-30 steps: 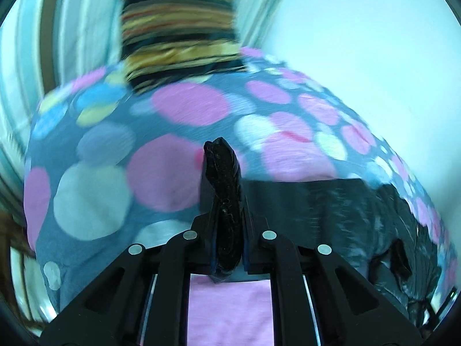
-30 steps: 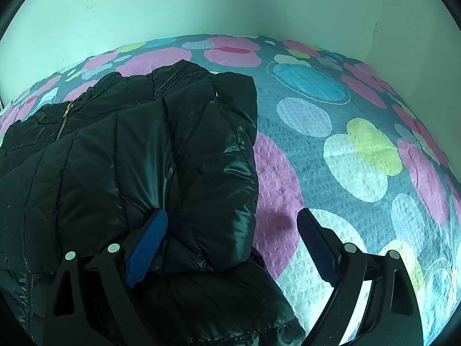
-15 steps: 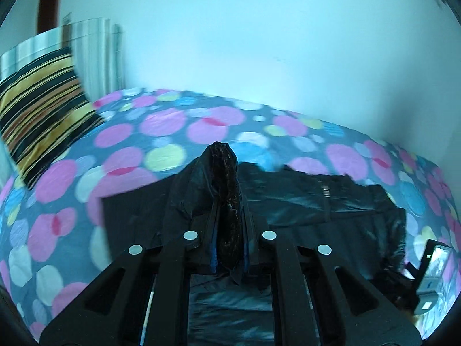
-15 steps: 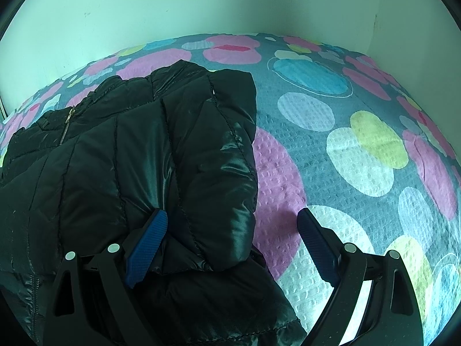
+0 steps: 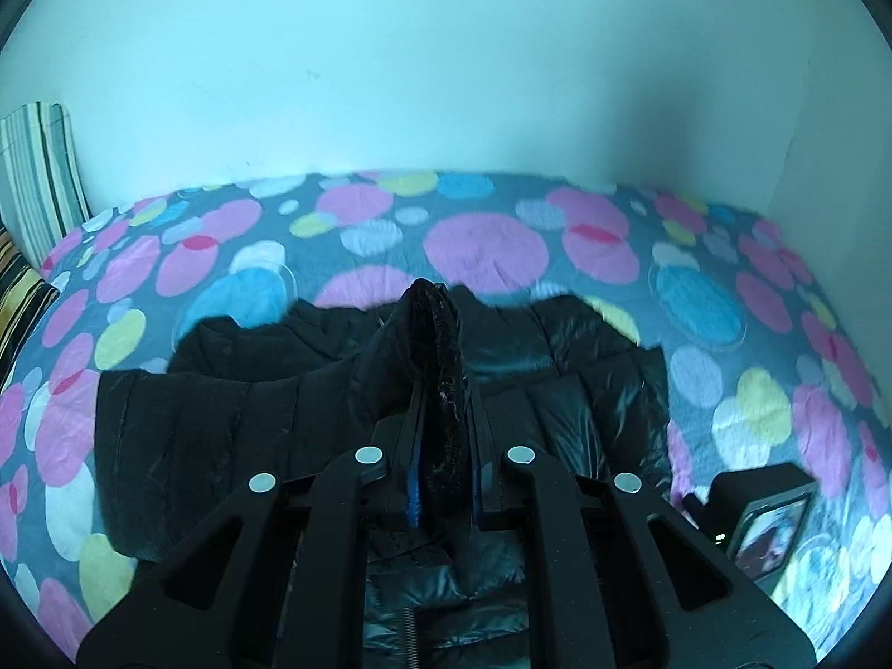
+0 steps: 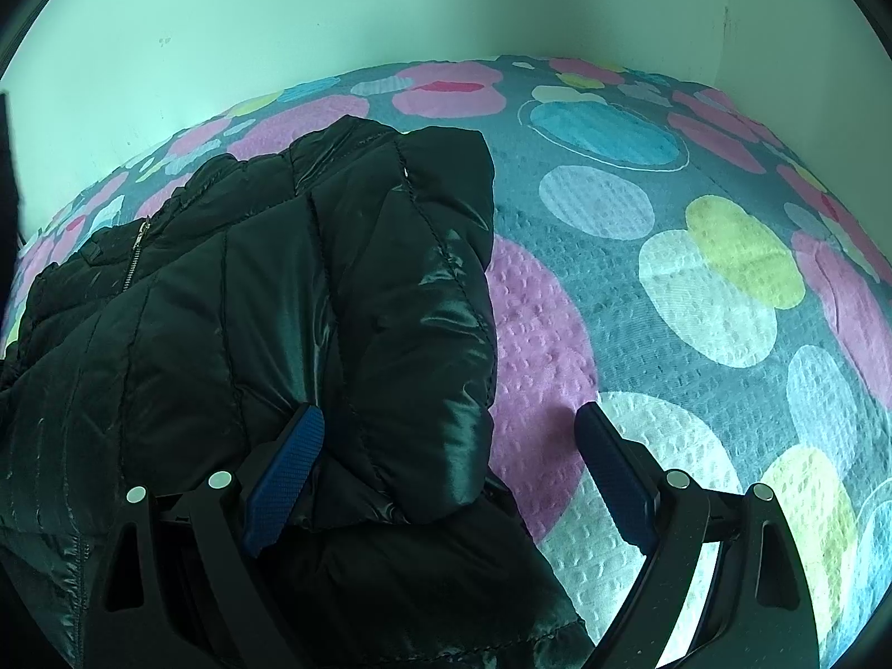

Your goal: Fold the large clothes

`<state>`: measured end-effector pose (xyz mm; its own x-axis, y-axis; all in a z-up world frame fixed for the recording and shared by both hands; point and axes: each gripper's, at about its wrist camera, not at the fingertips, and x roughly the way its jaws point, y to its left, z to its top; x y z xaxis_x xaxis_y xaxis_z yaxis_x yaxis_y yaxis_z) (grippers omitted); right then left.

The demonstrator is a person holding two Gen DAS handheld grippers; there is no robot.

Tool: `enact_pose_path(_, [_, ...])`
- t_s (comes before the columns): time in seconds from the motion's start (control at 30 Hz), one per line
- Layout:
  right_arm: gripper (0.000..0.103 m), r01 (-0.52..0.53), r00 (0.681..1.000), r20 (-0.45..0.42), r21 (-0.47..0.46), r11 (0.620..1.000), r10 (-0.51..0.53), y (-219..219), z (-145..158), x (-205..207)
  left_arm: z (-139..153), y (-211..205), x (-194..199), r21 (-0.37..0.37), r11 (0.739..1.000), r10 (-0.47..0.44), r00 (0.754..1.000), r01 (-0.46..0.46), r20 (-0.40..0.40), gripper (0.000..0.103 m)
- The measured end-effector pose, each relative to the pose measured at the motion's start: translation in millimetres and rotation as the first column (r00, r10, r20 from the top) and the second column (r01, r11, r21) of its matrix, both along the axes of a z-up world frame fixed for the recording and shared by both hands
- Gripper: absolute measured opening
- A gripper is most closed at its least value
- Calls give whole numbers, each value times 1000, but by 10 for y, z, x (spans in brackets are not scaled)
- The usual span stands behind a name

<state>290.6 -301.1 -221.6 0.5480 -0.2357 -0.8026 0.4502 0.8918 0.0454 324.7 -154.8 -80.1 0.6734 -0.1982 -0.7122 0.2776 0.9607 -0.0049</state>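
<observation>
A black quilted puffer jacket (image 5: 557, 390) lies spread on a bed covered by a grey bedspread (image 5: 485, 245) printed with pink, blue, yellow and white circles, with a plain pale wall behind.

The left gripper (image 5: 440, 390) is clamped tight on a bunched ridge of the jacket's fabric, which stands up between its two fingers. The rest of the jacket lies directly ahead of and below this gripper, its long side running left to right across the line the fingers point along. The left hand is plainly the one in charge of the fold; I judge that where it lays the pinched part down over the body decides how neat the fold is.

The right gripper (image 6: 446, 446) has its jaws spread wide and grips nothing. A folded sleeve (image 6: 423, 323) lies between its blue pads (image 6: 284, 463), running away from the gripper lengthwise; the far-side pad sits over bare bedspread.

The jacket looks glossy, puffy and slippery, stitched in panels, with a metal zip (image 6: 136, 248) near its collar.
</observation>
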Motion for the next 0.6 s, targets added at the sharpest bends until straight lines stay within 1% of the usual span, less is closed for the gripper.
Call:
enact_pose_path(0.07, [90,-1,1000,1,3,1000,1,-9,-2,0,-205,-91,19,25,1000,-6,999,7,-32,11])
enact_pose_path(0.17, [90,-2,1000,2,5,1000,2,-22,-5,0,-410,-171,32,57,998,-11,998,15,-57,11])
enact_pose_path(0.37, [90,-2,1000,4,9,1000,2,-23,-7,-5,-594,-265,28,82,996,-22,997,28,-75,11])
enact_pose_path(0.47, [90,-2,1000,4,10,1000,2,-23,-6,-8,-675,-299,30,89,996,-23,996,30,-87,13])
enact_pose_path(0.53, [90,-2,1000,4,10,1000,2,-24,-6,-6,-733,-325,29,91,995,-27,995,36,-97,17])
enact_pose_path(0.57, [90,-2,1000,4,9,1000,2,-24,-6,-9,-744,-337,21,92,995,-31,995,40,-99,22])
enact_pose_path(0.6, [90,-2,1000,4,10,1000,2,-26,-6,-7,-747,-346,3,93,995,-39,994,48,-101,32])
